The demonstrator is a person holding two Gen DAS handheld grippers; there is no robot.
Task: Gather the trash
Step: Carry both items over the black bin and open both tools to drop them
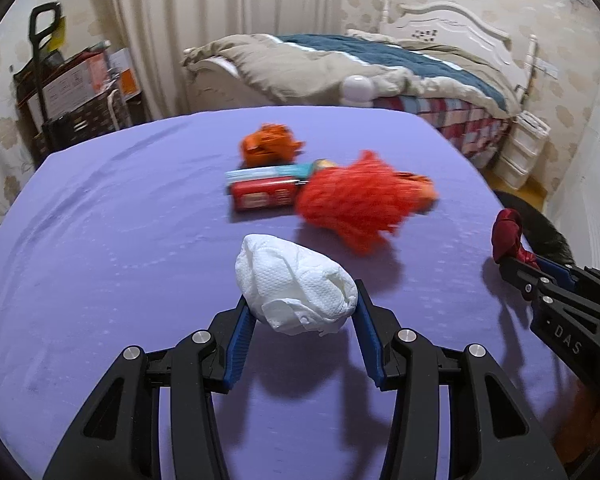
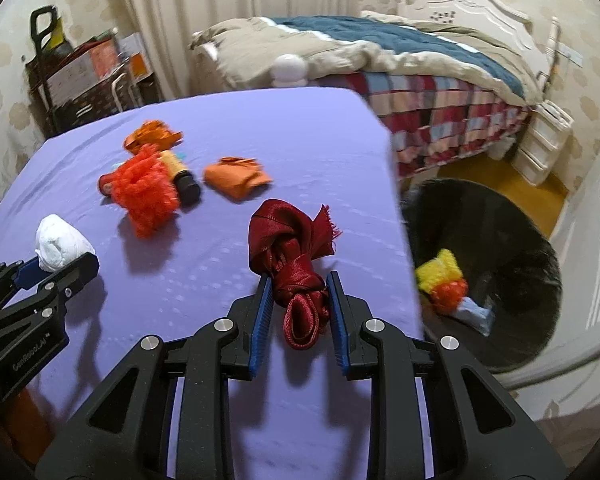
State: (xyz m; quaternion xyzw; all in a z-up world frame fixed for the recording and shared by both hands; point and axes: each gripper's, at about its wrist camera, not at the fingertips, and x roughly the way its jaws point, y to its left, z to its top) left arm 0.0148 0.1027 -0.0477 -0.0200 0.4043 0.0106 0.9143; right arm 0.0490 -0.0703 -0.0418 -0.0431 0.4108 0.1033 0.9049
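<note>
My left gripper (image 1: pixel 302 312), its housing stamped "GenRobot.AI", clamps a crumpled white tissue (image 1: pixel 296 286) above the purple tablecloth (image 1: pixel 120 220), while my right gripper (image 2: pixel 298 300), marked "DAS", pinches a knotted dark red cloth (image 2: pixel 290 248) near the black bin (image 2: pixel 500 240).

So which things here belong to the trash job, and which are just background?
Job:
left claw shut on white paper wad
right claw shut on red cloth
black bin
orange fluffy item

Background:
bed
white drawers
</note>
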